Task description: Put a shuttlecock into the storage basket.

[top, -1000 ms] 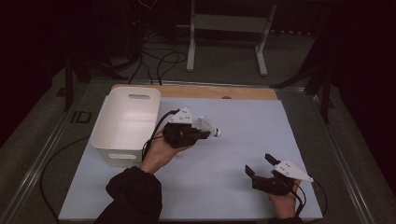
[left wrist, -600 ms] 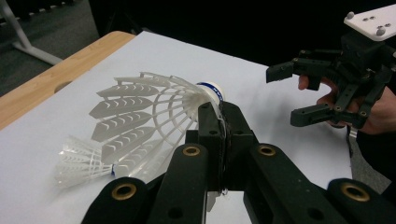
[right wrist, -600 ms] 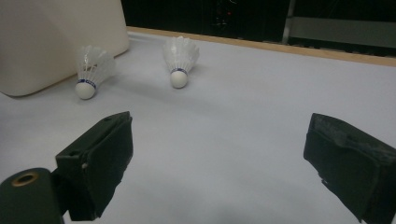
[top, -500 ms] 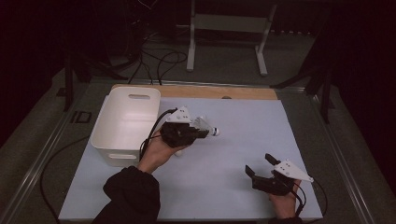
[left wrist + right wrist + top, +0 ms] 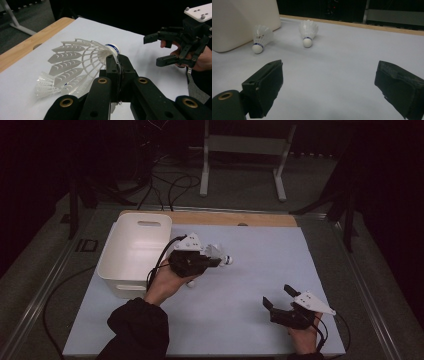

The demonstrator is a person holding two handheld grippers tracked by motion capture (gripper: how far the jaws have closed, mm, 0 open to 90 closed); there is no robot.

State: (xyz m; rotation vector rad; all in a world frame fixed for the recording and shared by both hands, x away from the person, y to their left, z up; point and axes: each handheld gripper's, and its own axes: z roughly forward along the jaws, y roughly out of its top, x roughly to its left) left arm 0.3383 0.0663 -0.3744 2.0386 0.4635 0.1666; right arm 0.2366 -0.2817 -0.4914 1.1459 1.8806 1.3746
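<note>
- Shuttlecock (image 5: pixel 75 67) sits pinched in the left gripper (image 5: pixel 216 262), its white feathered skirt fanning out to one side and the cork tip (image 5: pixel 113 48) poking past the jaws.
- From above, that gripper hovers over the pale table mat (image 5: pixel 250 270), just beside the white bin (image 5: pixel 135 251), with the shuttlecock's tip pointing away from the bin.
- In the left gripper view the two black jaws are pressed tight together on the skirt's narrow end.
- Right gripper (image 5: pixel 280 297) rests low near the front right corner of the mat, well apart from the left one, its jaws spread wide with nothing between them.
- In the right gripper view, two more shuttlecocks show on the mat: one (image 5: pixel 260 37) close by the bin's wall, another (image 5: pixel 308 31) a little farther out, both cork-down toward the camera.
</note>
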